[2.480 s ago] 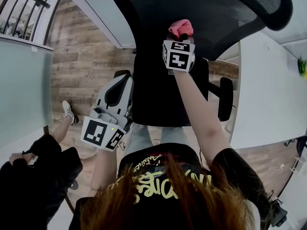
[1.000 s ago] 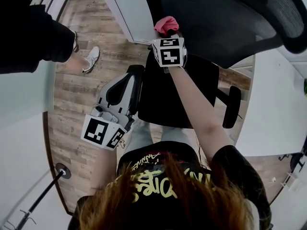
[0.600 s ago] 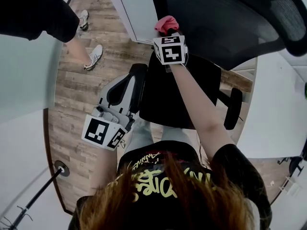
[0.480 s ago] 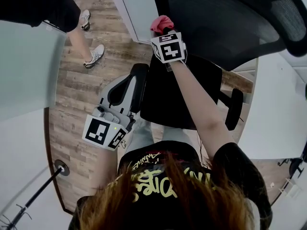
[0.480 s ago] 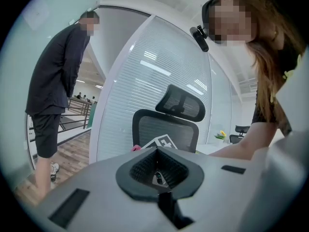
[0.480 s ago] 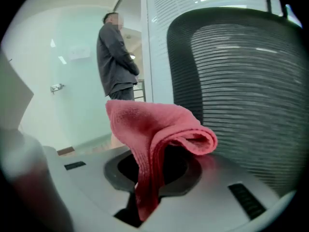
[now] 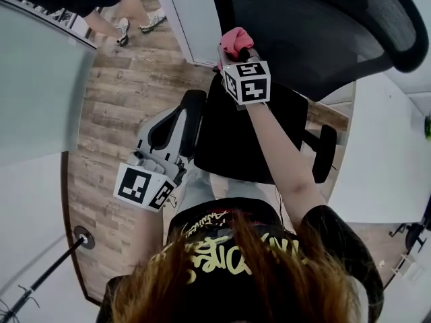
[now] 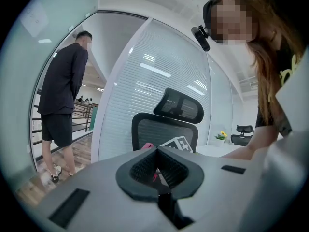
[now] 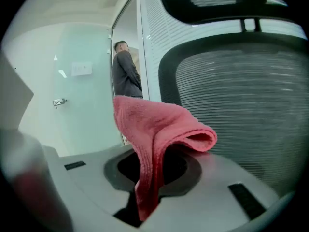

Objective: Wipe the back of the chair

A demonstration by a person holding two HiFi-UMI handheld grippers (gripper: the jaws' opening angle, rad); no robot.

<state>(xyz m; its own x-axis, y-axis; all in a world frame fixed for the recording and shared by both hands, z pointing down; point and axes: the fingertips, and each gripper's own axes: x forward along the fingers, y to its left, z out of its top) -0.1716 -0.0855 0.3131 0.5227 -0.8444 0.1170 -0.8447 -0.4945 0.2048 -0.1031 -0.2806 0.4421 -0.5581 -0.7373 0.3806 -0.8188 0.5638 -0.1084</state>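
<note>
The black mesh chair back (image 7: 316, 32) fills the top of the head view and stands right of the cloth in the right gripper view (image 9: 241, 105). My right gripper (image 7: 237, 51) is shut on a pink cloth (image 7: 236, 40), held at the chair back's left edge. The cloth (image 9: 154, 134) rises folded out of the jaws of the right gripper (image 9: 153, 170). My left gripper (image 7: 172, 123) hangs lower beside the seat, shut with nothing in it. In its own view the left gripper (image 8: 157, 153) points up at the chair back (image 8: 164, 134).
A person in black (image 8: 60, 100) stands by the glass wall (image 7: 34, 99) to the left; the person's feet (image 7: 128, 22) show at the top of the head view. A white desk (image 7: 384, 147) lies to the right, past the chair's armrest (image 7: 322, 153). The headrest (image 8: 179, 105) tops the chair.
My right gripper with the cloth slid left along the chair back, then a little back right and down. The bystander walked off toward the top left. My left gripper has barely moved.
</note>
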